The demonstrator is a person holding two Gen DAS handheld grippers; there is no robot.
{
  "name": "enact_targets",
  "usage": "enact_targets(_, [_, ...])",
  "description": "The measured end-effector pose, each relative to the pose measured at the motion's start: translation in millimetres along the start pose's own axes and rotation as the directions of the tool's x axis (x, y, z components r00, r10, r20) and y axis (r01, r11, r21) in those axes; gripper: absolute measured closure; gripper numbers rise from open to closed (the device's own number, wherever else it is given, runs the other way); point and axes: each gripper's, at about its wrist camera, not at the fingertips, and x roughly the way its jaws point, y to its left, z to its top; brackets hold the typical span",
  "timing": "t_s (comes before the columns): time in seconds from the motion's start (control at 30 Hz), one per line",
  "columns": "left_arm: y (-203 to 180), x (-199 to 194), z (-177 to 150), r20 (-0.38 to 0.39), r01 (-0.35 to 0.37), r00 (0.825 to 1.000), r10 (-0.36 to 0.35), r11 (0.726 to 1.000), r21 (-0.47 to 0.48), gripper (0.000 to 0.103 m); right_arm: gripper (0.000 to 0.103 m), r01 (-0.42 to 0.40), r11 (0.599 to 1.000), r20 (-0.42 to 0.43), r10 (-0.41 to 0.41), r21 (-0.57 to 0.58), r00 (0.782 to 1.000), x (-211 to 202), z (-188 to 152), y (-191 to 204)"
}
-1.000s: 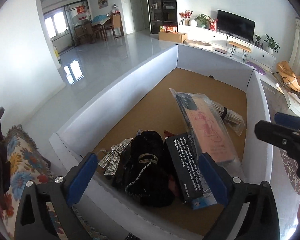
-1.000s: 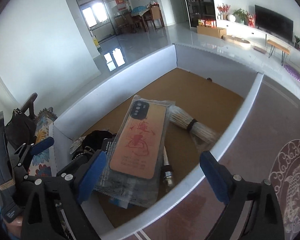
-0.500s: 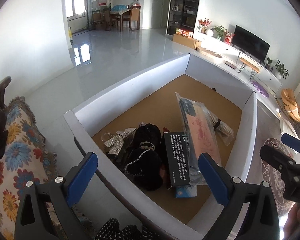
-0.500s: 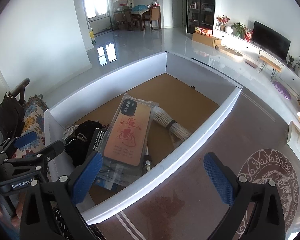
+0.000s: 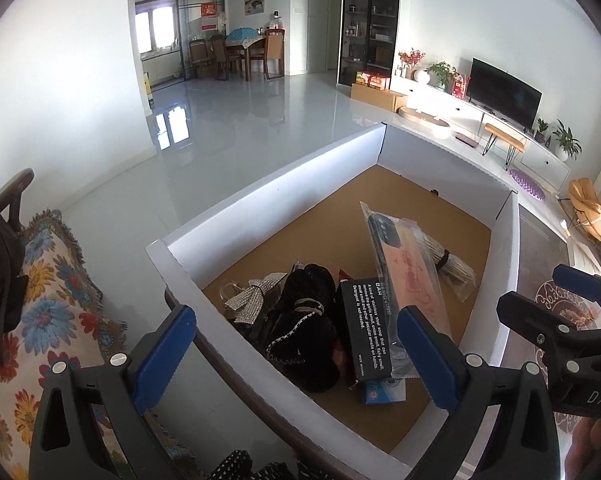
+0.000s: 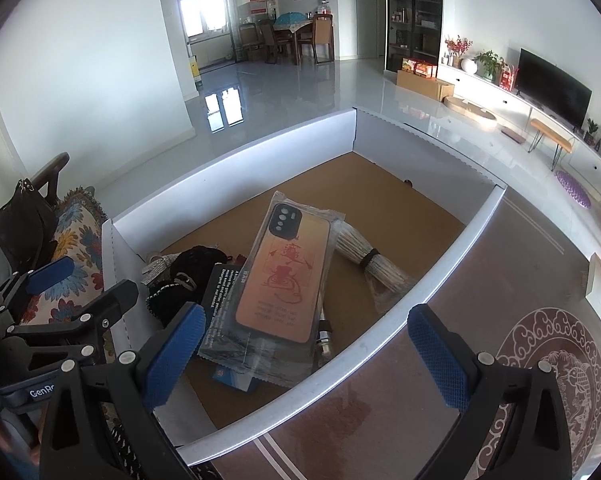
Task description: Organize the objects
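A white-walled box (image 5: 268, 184) (image 6: 228, 164) with a brown floor holds the objects. An orange phone case in a clear bag (image 6: 286, 276) (image 5: 414, 276) lies on top of a black printed carton (image 5: 364, 328) (image 6: 220, 292). A black lace-trimmed cloth (image 5: 308, 320) (image 6: 184, 284), a silver rhinestone bow (image 5: 252, 300), and a tied bundle of pale sticks (image 6: 370, 260) (image 5: 448, 264) lie beside them. My left gripper (image 5: 296, 356) is open and empty above the box's near corner. My right gripper (image 6: 304, 356) is open and empty above the box's right wall.
A floral cushion (image 5: 40, 320) and a black handbag (image 6: 20, 220) sit left of the box. A blue and white packet (image 5: 382, 392) lies under the carton. A patterned rug (image 6: 556, 380) lies at the right. A glossy floor (image 5: 240, 120) and a TV cabinet (image 5: 500, 120) lie beyond.
Both grippers have pulled back and risen from the box, so more of its walls and the room show. The objects inside have not moved.
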Motion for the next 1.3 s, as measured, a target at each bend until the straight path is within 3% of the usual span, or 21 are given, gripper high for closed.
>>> enact_targets(1.3, [-5.0,6.6,-2.5,-0.004,-0.029,1.0,0.03,0.999,0.025,0.001,0.001,-0.006,1.0,-0.013,0.006,0.005,1.0,8.2,-3.5,-1.0])
